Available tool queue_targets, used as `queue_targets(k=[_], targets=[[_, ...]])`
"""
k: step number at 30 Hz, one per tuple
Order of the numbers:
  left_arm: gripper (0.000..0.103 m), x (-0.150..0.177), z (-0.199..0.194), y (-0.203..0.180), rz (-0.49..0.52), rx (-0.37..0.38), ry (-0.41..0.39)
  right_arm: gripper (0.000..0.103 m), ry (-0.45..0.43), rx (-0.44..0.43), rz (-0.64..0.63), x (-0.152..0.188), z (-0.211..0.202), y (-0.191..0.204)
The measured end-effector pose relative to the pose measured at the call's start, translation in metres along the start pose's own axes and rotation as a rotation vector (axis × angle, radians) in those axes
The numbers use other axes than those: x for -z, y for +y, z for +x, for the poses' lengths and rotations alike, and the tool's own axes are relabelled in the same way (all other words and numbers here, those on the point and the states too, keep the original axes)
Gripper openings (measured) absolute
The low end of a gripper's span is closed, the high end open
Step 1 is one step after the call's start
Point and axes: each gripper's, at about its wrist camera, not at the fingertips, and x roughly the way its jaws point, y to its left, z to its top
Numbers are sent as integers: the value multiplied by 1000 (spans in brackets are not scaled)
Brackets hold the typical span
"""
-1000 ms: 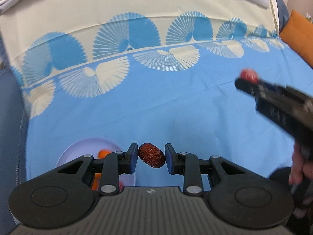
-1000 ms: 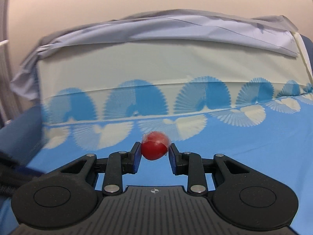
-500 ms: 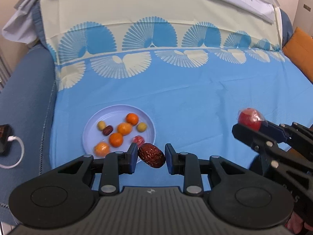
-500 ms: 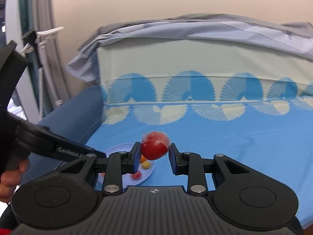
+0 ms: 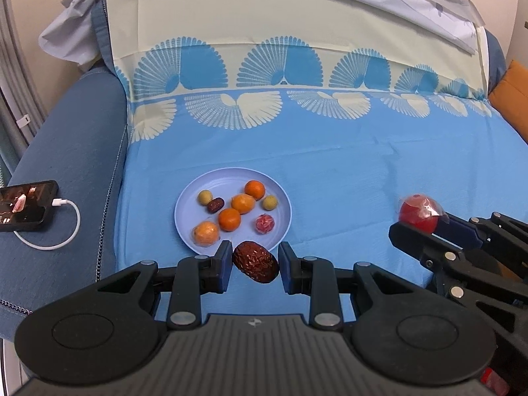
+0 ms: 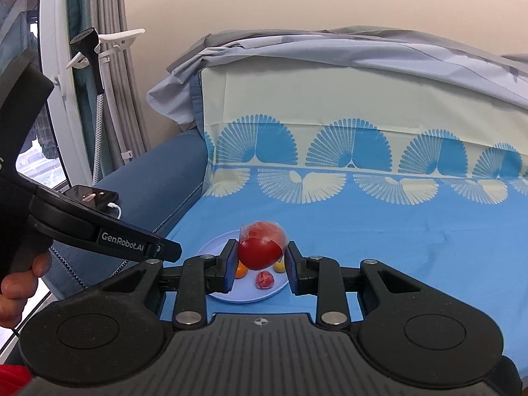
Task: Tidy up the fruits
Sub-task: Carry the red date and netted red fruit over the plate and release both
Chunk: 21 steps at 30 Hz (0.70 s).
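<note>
My left gripper (image 5: 254, 261) is shut on a wrinkled dark red date (image 5: 255, 261) and holds it above the near rim of a pale blue plate (image 5: 283, 209). The plate holds several small fruits: oranges (image 5: 243, 203), a second date (image 5: 215, 205), yellow-green fruits and a wrapped red one (image 5: 264, 223). My right gripper (image 6: 261, 256) is shut on a red plastic-wrapped tomato (image 6: 261, 246). It also shows in the left wrist view (image 5: 418, 221), to the right of the plate. In the right wrist view the plate (image 6: 216, 243) lies below the tomato.
The plate lies on a blue cloth with fan prints (image 5: 346, 151) over a blue sofa. A phone (image 5: 26, 201) with a white cable lies on the sofa arm at left. An orange cushion (image 5: 511, 95) is at far right. Curtains and a steamer (image 6: 89, 43) stand left.
Both grippers have pulled back and up with their fruits. The plate and sofa arm have come into fuller view, and the right gripper has swung left toward the plate.
</note>
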Motion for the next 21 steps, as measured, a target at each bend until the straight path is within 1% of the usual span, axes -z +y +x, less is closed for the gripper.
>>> queue_targets(k=[11, 21], targets=[[33, -2, 0, 0, -13, 0, 0, 32, 19, -3, 2, 1, 3, -1], [33, -11, 4, 9, -39, -10, -22, 32, 44, 1, -7, 2, 13, 0]])
